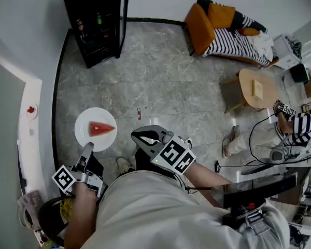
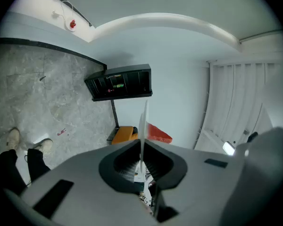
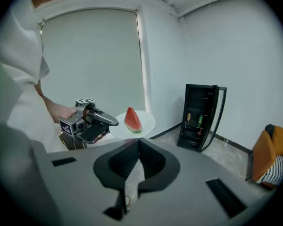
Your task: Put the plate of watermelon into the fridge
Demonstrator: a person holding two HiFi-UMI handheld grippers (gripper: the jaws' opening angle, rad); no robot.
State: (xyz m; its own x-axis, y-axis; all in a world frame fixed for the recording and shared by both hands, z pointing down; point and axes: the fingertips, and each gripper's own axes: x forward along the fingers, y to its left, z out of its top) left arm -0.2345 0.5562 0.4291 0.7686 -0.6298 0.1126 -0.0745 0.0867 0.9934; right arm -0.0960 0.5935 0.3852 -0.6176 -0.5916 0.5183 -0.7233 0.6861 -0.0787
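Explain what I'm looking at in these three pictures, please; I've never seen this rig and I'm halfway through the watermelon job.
There is no robot arm here. A person stands on a stone floor and holds a two-jaw tool in each hand. The head view looks steeply down from the person's head. The other two views come from a camera riding on each tool, looking along its jaws.

The left hand-held gripper is shut on the rim of a white plate, which carries one watermelon slice. In that gripper's own view the plate shows edge-on between the jaws.

The right hand-held gripper is shut and empty. Its view shows the left one holding the plate out.

The black fridge stands across the floor by the wall, with drinks visible inside.
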